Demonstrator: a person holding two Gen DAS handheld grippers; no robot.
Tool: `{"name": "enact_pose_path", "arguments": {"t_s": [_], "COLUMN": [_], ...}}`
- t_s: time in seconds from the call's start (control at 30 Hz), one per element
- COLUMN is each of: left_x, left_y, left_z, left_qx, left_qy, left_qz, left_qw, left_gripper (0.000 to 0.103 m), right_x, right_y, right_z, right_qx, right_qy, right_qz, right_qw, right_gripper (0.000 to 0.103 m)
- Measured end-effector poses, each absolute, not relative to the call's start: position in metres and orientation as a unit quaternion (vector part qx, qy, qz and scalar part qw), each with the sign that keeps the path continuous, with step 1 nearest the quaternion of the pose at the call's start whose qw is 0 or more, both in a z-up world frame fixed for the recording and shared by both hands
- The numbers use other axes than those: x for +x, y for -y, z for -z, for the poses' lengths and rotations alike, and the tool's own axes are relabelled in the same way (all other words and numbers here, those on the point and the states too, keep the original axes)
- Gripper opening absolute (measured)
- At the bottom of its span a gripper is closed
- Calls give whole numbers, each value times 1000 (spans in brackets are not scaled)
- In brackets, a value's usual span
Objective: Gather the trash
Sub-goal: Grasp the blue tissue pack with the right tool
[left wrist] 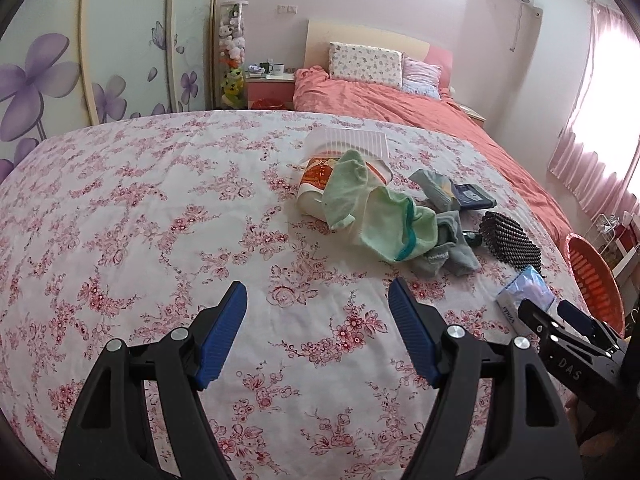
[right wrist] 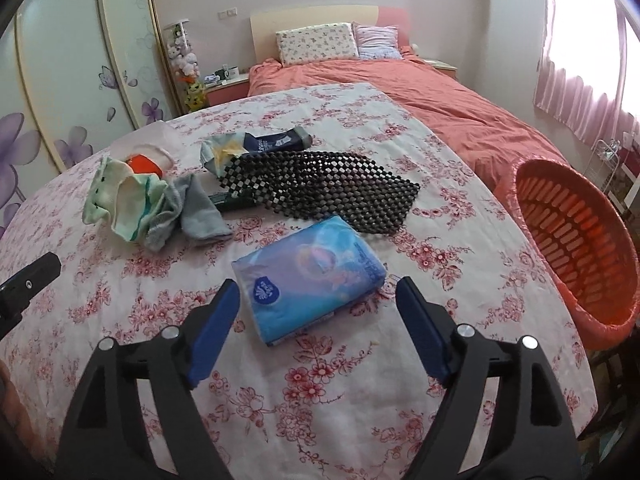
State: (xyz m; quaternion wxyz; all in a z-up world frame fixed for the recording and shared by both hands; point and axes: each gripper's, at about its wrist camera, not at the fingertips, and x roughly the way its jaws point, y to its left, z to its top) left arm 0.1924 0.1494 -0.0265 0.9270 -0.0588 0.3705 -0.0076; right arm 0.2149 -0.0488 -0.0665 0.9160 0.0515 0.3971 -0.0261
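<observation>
Left tool (left wrist: 318, 322): released, blue pads spread wide over bare floral cloth, nothing between them.
Right tool (right wrist: 318, 312): released, pads wide apart, the near end of the tissue pack lying between the tips; no contact with either pad can be seen. In the left wrist view its black body carries the letters "DAS".
Tissue pack (right wrist: 310, 274): blue soft pack, flat on the cloth, with a round blue-and-white logo on its near end; in the left wrist view the end reads roughly "Vinda" (left wrist: 524, 294). The rest of the print is too small to read.
Counter (right wrist: 120, 320): round, covered with a white cloth printed with red flowers.
Beaded mat (right wrist: 320, 186): black, lies just beyond the tissue pack, touching or nearly touching its far edge.
Sock pile (right wrist: 152, 208): pale green and grey socks heaped left of the mat, draped partly over the cup.
Cup (left wrist: 316, 186): white paper tub on its side with orange printing, unreadable, under the green sock.
Dark pouch (right wrist: 276, 142): navy packet with white writing, not legible, behind the mat.
Clear plastic lid (left wrist: 352, 142): ribbed, beyond the cup.
Basket (right wrist: 576, 240): orange slotted plastic, at the counter's right edge, tilted towards the camera.
Bed (right wrist: 420, 92): coral duvet and two pillows, behind the counter.
Wardrobe (left wrist: 60, 68): purple flower decals on its sliding doors.
Nightstand (left wrist: 268, 84): a mug stands on it; beside it, a clear tube of plush toys.
</observation>
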Motion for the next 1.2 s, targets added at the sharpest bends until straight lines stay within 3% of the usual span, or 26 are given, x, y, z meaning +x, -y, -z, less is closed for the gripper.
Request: {"name": "enact_pose_path", "arguments": {"t_s": [0.3, 0.4, 0.6, 0.73, 1.2], "left_x": [193, 193, 194, 195, 197], "left_y": [-146, -146, -146, -142, -137], "left_z": [27, 27, 28, 27, 28], "left_qx": [-59, -59, -63, -62, -64], "left_qy": [-374, -375, -379, -380, -384], "left_qz": [13, 13, 14, 18, 22], "left_qw": [925, 925, 923, 923, 921], "left_gripper": [72, 72, 72, 72, 72], "right_x": [220, 225, 223, 227, 258], "right_y": [42, 53, 72, 69, 60], "right_z": [74, 74, 68, 64, 74], "right_qx": [26, 53, 77, 77, 100], "right_qy": [-410, -413, -401, -399, -441], "right_qz": [24, 23, 47, 48, 74], "right_qw": [912, 909, 912, 912, 889], "right_gripper": [81, 74, 75, 83, 88]}}
